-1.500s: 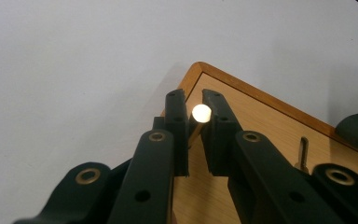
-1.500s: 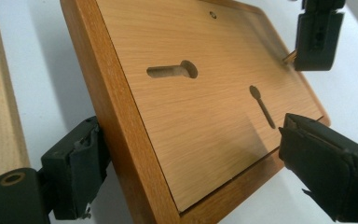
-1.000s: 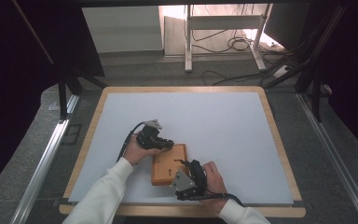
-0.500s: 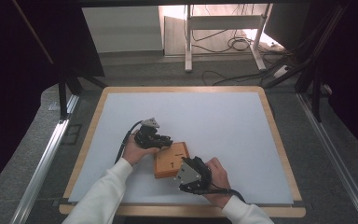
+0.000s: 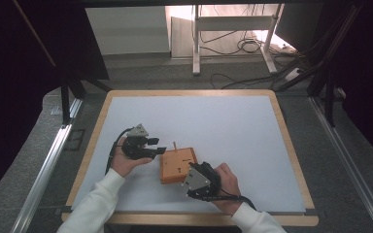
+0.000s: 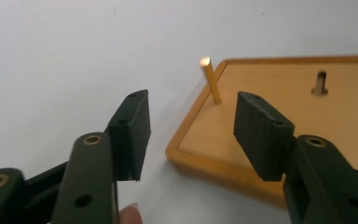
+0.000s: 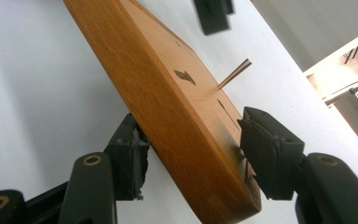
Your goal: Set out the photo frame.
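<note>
High view: wooden board (image 5: 177,165) holds one upright peg (image 5: 174,146).

A wooden board (image 5: 177,165) lies on the white mat (image 5: 213,126), toward its near edge. A thin peg (image 5: 174,145) stands upright at the board's far left corner. The left gripper (image 5: 156,146) sits just left of the board, the right gripper (image 5: 187,183) at its near right edge

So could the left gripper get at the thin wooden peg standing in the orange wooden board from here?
Probably yes: left gripper has just been opening, nothing between its jaws, and the peg stands clear ahead.
</note>
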Tool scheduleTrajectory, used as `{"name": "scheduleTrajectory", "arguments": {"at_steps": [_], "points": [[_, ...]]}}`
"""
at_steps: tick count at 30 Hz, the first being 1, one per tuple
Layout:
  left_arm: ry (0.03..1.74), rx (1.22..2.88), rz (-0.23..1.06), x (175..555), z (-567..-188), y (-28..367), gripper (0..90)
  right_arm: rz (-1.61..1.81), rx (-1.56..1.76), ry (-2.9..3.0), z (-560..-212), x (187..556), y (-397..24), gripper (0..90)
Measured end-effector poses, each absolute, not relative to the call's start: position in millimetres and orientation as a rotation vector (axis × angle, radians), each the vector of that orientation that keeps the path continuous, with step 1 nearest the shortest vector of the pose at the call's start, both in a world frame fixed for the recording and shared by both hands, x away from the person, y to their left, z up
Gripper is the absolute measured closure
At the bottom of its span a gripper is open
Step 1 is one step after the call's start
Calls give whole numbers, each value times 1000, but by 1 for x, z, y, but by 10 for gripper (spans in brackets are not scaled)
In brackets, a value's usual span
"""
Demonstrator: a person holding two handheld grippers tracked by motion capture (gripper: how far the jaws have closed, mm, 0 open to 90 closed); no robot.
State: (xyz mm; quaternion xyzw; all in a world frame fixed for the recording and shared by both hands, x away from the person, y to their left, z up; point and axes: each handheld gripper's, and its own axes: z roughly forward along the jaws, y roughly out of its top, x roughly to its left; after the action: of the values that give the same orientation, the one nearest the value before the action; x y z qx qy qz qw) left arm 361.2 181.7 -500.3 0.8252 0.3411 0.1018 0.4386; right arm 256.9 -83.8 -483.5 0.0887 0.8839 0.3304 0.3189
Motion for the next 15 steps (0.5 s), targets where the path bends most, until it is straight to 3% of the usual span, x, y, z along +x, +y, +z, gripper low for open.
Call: {"name": "scheduleTrajectory", "arguments": {"at_steps": [15], "points": [[885,2140,300,321,-526,202,381,872,214,2313,-484,257,-84,452]]}}
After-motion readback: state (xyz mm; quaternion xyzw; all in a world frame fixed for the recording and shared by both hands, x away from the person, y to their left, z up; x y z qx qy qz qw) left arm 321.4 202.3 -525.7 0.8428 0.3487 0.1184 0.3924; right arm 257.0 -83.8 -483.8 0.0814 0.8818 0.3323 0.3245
